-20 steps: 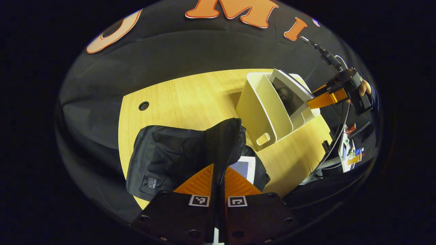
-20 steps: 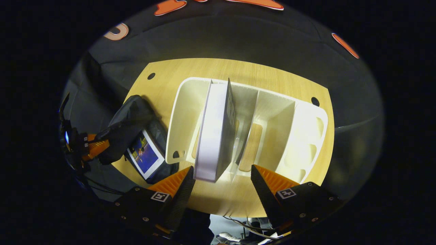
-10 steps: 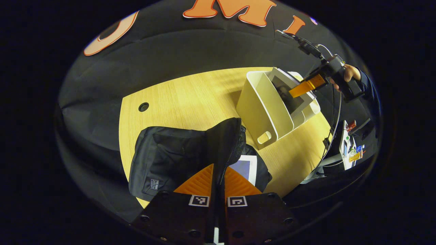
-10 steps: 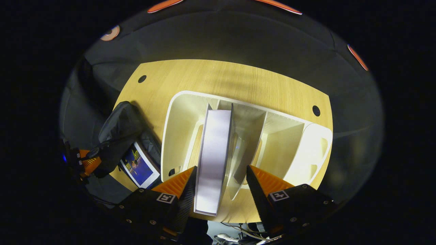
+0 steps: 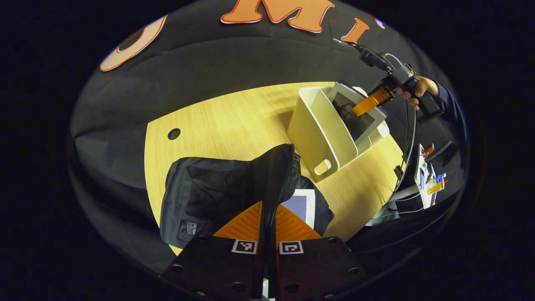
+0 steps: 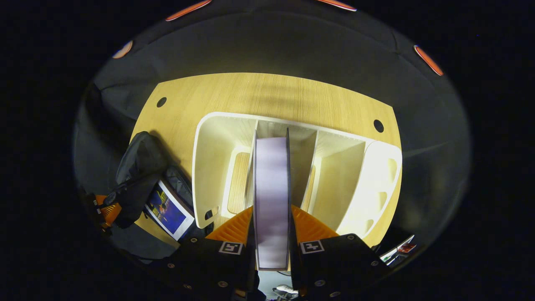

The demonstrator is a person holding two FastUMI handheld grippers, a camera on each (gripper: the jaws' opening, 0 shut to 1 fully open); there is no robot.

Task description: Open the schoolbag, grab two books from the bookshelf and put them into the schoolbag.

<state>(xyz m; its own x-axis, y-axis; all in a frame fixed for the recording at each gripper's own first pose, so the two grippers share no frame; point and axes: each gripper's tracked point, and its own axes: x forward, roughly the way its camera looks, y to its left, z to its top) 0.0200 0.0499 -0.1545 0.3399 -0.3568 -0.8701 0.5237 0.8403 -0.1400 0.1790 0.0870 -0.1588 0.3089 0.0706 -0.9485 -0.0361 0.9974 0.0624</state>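
Right claw (image 6: 271, 234) clamped on book (image 6: 271, 196), both fingers pressing its covers; book upright in middle compartment of white bookshelf (image 6: 372, 175) on wooden surface (image 6: 276, 94). Left claw (image 5: 267, 223) pinched together on raised flap of black schoolbag (image 5: 209, 192), holding it open. Another book (image 5: 303, 205) lies inside bag. Bag just beside shelf.

Left view low behind schoolbag (image 5: 209, 196); right view above bookshelf (image 6: 292, 167); both share table (image 5: 234, 121).
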